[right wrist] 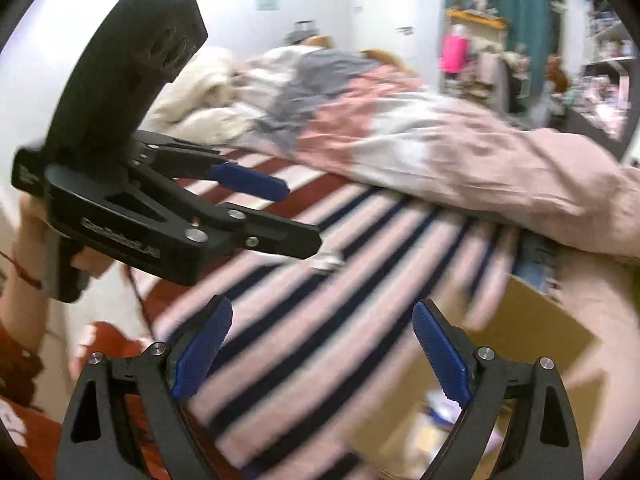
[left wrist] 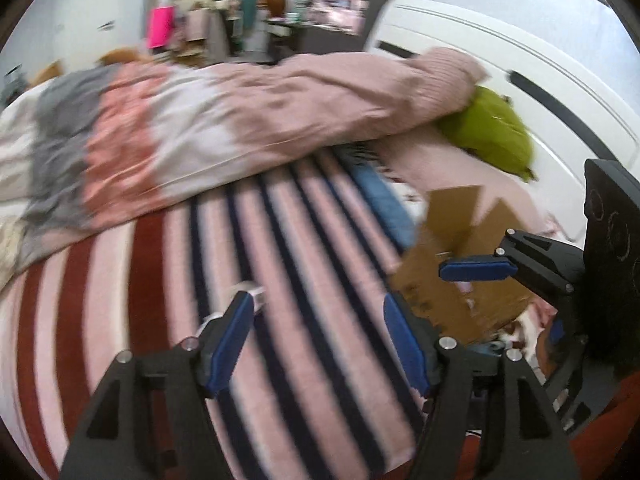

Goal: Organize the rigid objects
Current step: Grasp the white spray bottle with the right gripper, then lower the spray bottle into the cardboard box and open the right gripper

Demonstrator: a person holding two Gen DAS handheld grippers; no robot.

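A small white object [left wrist: 254,292] lies on the striped blanket [left wrist: 312,240], just past my left gripper's left fingertip; it also shows in the right wrist view [right wrist: 330,261], blurred. My left gripper [left wrist: 320,308] is open and empty above the blanket. My right gripper [right wrist: 322,326] is open and empty, over the blanket beside an open cardboard box [right wrist: 532,332]. The box also shows in the left wrist view [left wrist: 444,276], with small items inside that are too blurred to name. The right gripper [left wrist: 480,270] reaches over the box there. The left gripper [right wrist: 296,216] shows at left in the right wrist view.
A bunched pink, white and grey duvet [left wrist: 208,128] lies across the bed behind the blanket. A green cushion [left wrist: 496,128] rests against the white headboard [left wrist: 520,64]. A cream blanket [right wrist: 200,100] is heaped at the far end. Cluttered shelves [left wrist: 332,4] stand beyond.
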